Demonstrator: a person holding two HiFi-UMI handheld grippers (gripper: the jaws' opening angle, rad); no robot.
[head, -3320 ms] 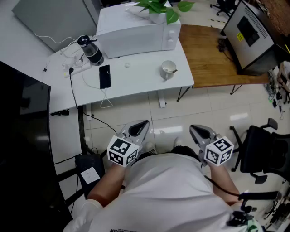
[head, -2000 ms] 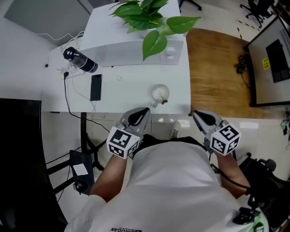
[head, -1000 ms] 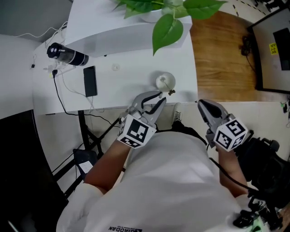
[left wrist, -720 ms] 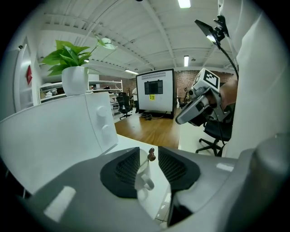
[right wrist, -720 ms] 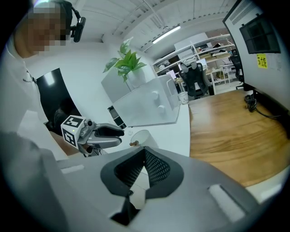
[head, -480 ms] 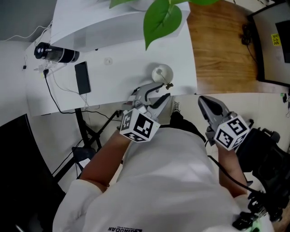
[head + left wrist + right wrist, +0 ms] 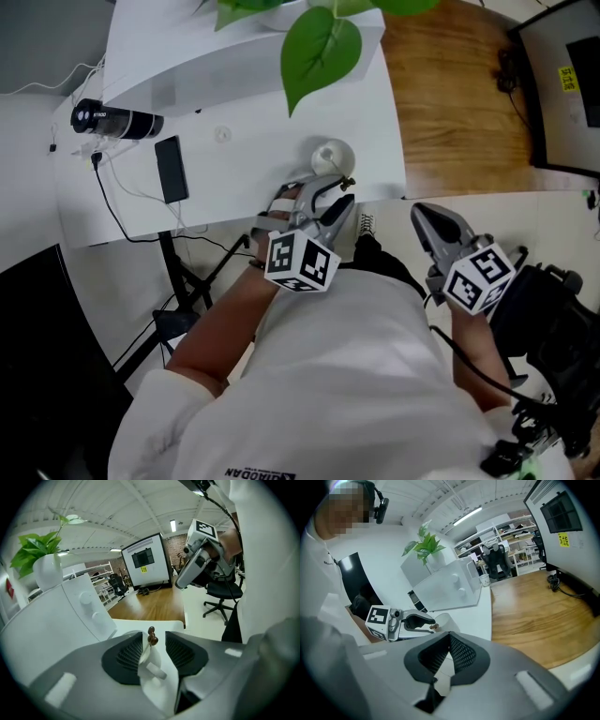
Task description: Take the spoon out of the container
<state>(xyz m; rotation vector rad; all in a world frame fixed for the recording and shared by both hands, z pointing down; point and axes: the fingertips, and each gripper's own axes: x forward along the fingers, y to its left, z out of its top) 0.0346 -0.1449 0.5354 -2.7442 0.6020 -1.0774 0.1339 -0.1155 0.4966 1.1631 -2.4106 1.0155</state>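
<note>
The spoon [image 7: 151, 638] stood in the cup [image 7: 330, 156], its brown knobbed handle sticking out over the rim on the person's side. The cup sat on the white table [image 7: 253, 178], close to the table's near edge.

Far to the left of the cup was a dark bottle [image 7: 114, 120]. A black phone [image 7: 172, 169] lay flat on the table between the bottle and the cup. Behind the cup stood a white microwave [image 7: 216, 47], and one big green leaf [image 7: 319, 49] hung above and behind the cup.

Just in front of the cup was the left gripper [image 7: 336, 192]. Its jaws had just been opening and stood spread wide, one on either side of the spoon's handle, with neither pad pressing on it.

To the right of the cup, off the table and close to the person's body, was the right gripper [image 7: 422, 214]. Its jaws were pressed together with nothing between them.

Farther right of the cup ran a wooden table [image 7: 459, 103], butted against the white one, with a dark monitor [image 7: 562, 84] beyond it. A black chair [image 7: 548, 314] stood to the right of the cup too, nearer the person and beside the right forearm.
</note>
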